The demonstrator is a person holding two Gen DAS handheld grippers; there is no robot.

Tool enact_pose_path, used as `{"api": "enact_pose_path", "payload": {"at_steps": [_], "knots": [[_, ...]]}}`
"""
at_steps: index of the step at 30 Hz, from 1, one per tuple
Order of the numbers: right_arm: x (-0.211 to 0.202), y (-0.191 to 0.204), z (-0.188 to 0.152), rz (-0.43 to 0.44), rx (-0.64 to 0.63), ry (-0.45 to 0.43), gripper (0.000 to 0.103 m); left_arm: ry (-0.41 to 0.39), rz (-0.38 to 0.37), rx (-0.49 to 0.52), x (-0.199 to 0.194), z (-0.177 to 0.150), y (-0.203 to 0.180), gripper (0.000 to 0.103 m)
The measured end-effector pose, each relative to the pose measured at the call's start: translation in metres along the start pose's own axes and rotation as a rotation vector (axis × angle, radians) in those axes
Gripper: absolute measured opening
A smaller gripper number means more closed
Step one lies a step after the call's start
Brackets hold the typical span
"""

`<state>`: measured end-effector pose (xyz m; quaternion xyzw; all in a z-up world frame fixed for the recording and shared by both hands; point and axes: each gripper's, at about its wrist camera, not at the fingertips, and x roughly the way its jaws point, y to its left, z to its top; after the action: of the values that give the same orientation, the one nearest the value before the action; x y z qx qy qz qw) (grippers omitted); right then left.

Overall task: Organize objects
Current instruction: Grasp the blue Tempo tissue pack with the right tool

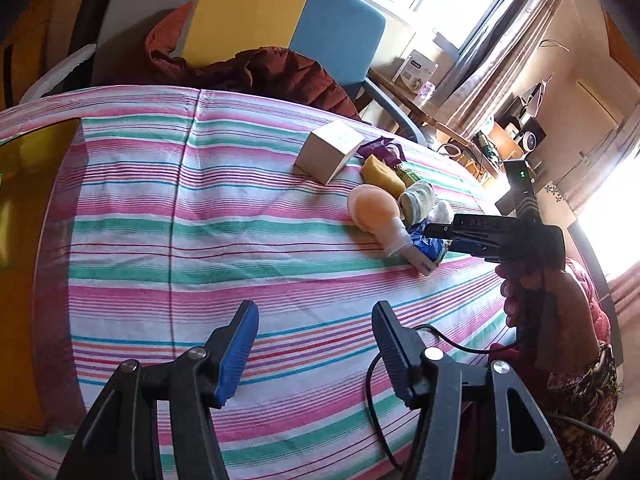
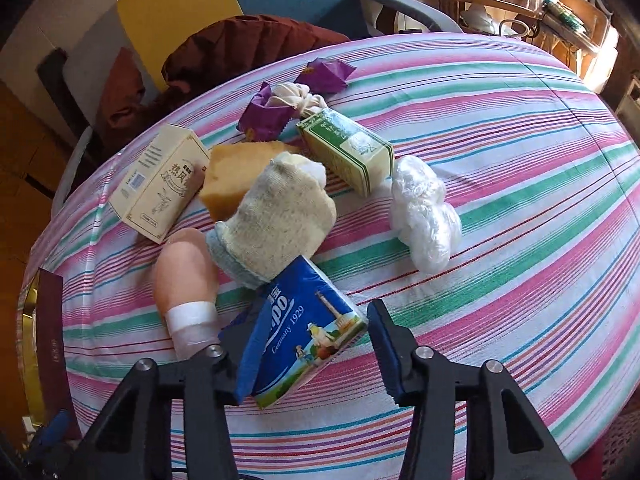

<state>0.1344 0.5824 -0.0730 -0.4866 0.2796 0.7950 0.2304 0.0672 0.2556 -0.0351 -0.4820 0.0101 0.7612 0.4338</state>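
A pile of small objects lies on the striped cloth [image 2: 500, 168]. A blue tissue pack [image 2: 304, 332] lies between the fingers of my open right gripper [image 2: 316, 350]; the left pad touches it, the right one stands apart. Beyond it lie a rolled sock [image 2: 276, 216], a peach-coloured pouch [image 2: 184, 268], a yellow sponge [image 2: 236, 172], a cream box [image 2: 160, 184], a green box [image 2: 348, 148], a crumpled clear plastic bag [image 2: 424, 212] and purple wrappers [image 2: 276, 108]. My left gripper [image 1: 316, 354] is open and empty, over bare cloth, well short of the pile [image 1: 384, 200].
A chair with yellow and blue panels [image 1: 280, 12] and a dark red jacket [image 1: 276, 72] stand behind the table. A brown tray edge [image 1: 24, 208] is at the far left. A desk with clutter [image 1: 500, 140] stands at the right.
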Motion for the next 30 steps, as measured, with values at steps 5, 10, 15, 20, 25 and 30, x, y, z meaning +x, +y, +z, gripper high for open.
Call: {"api": "enact_pose_path", "payload": {"at_steps": [5, 10, 15, 20, 25, 30], "knots": [[-0.008, -0.017, 0.009, 0.020, 0.078, -0.043, 0.018, 0.041, -0.022, -0.001, 0.027, 0.015, -0.019, 0.060], [-0.003, -0.036, 0.013, 0.014, 0.170, -0.028, 0.022, 0.062, -0.014, 0.026, 0.050, 0.025, -0.036, 0.060], [0.006, -0.030, 0.005, 0.159, 0.232, 0.054, 0.091, 0.048, -0.012, -0.018, 0.050, 0.023, -0.029, 0.060], [0.023, 0.007, 0.001, 0.030, 0.126, 0.077, 0.089, 0.059, -0.004, -0.070, 0.057, 0.013, -0.021, 0.060], [0.021, 0.012, 0.000, -0.001, 0.091, 0.054, 0.073, 0.077, -0.002, -0.053, 0.061, 0.010, -0.026, 0.060], [0.010, -0.006, 0.000, 0.019, 0.134, 0.053, 0.067, 0.074, 0.007, -0.038, 0.061, 0.018, -0.029, 0.060]]}}
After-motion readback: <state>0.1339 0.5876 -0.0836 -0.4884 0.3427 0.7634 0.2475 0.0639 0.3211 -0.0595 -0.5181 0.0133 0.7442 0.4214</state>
